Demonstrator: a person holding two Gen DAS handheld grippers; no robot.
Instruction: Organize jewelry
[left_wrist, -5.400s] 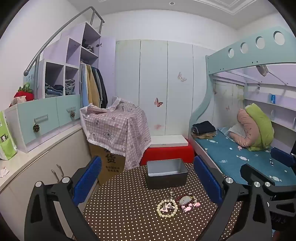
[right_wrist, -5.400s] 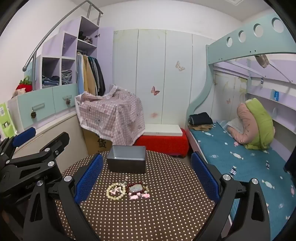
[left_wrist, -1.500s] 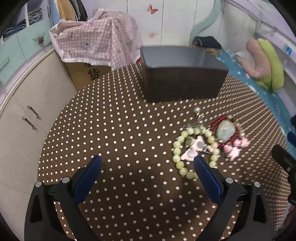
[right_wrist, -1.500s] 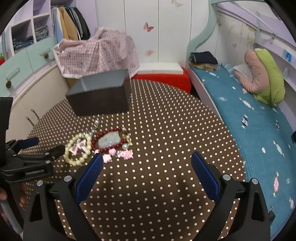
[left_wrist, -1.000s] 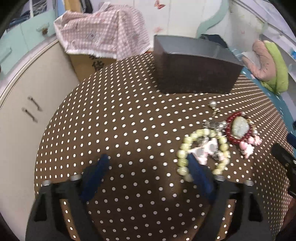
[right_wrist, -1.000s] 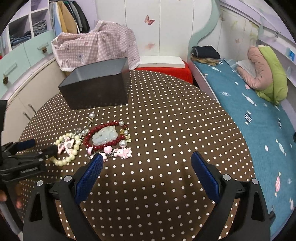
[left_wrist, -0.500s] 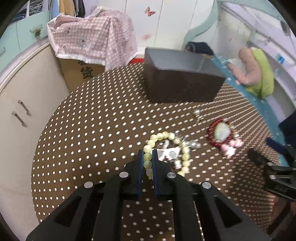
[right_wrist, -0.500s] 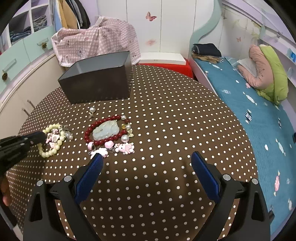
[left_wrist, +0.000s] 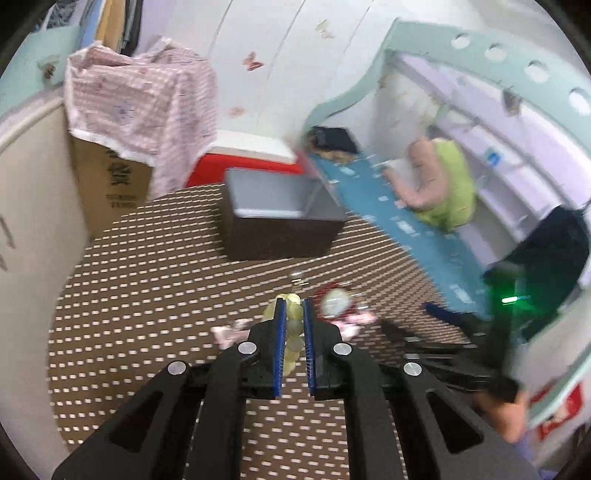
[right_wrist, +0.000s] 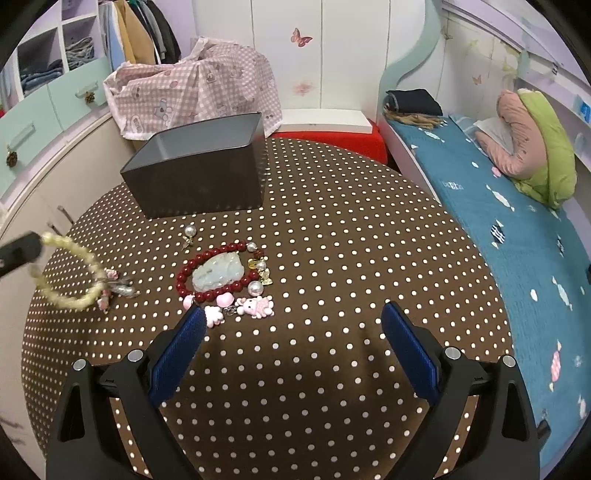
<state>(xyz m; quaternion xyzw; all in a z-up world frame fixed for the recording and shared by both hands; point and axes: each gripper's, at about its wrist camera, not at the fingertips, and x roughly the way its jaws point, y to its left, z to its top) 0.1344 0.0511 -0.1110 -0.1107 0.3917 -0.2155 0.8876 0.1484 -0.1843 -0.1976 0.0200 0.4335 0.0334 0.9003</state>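
My left gripper (left_wrist: 294, 325) is clamped on the pale green bead bracelet (right_wrist: 70, 273), which hangs off the polka-dot table (right_wrist: 332, 258) as a loop, long axis slanting down toward the red bead bracelet (right_wrist: 218, 273); its pink charms (right_wrist: 110, 291) trail at the cloth (contact unclear through blur). The red bracelet lies flat around a jade pendant (right_wrist: 219, 273). The dark open box (right_wrist: 199, 173) stands behind; I see nothing in the part of its inside that shows. My right gripper (right_wrist: 291, 350) hovers, jaws wide apart.
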